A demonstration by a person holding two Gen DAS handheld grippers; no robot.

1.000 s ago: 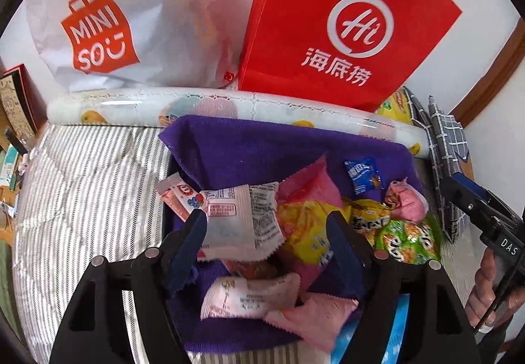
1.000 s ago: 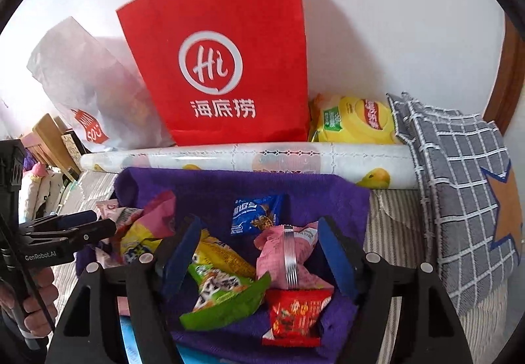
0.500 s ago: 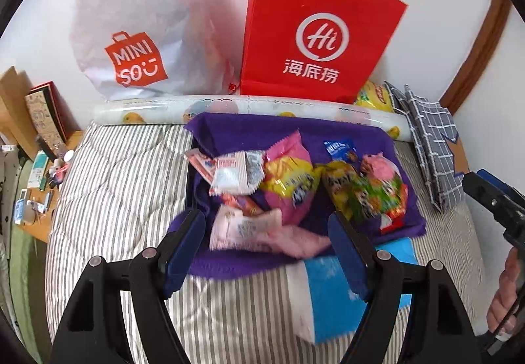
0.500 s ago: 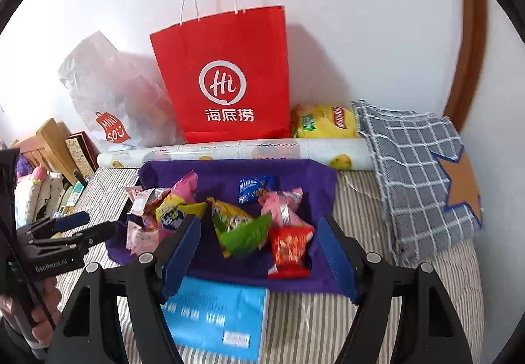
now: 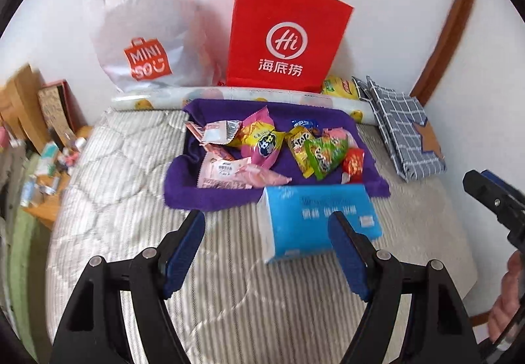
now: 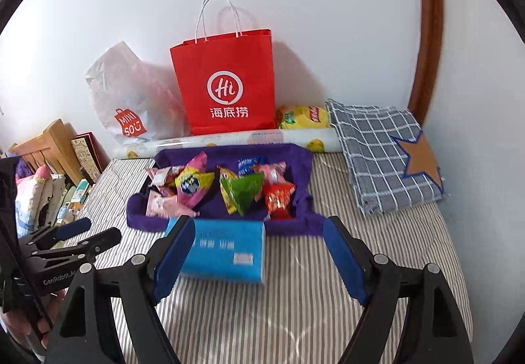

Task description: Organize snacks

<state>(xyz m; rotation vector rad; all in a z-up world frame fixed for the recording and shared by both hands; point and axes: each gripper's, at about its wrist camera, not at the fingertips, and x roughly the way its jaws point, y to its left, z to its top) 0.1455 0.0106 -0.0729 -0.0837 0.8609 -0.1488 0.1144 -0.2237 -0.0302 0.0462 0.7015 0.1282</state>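
Several snack packets lie on a purple cloth [image 5: 210, 196] [image 6: 302, 167] on a striped bed: pink ones [image 5: 229, 172], a pink-yellow one [image 5: 262, 140] [image 6: 192, 183], a green one [image 5: 325, 154] [image 6: 244, 188], a red one [image 5: 353, 163] [image 6: 278, 198] and a small blue one [image 6: 247, 164]. My left gripper [image 5: 267, 247] is open and empty, held back above the bed short of the cloth. My right gripper [image 6: 257, 254] is open and empty, over the bed near a blue tissue pack [image 5: 323, 219] [image 6: 226, 252]. The left gripper also shows at the left edge of the right wrist view [image 6: 88, 232].
A red paper bag [image 5: 285, 42] [image 6: 226, 85], a white Miniso bag [image 5: 147, 42] [image 6: 131, 101] and a printed roll [image 6: 249, 139] stand against the wall. A yellow chip bag [image 6: 303, 117] and a checked cloth [image 5: 403, 131] [image 6: 384, 154] lie at the right. Clutter lines the left bedside [image 5: 42, 160].
Both grippers have pulled back and up from the snack pile. The cloth and packets look smaller and farther, and the blue tissue pack has come into view.
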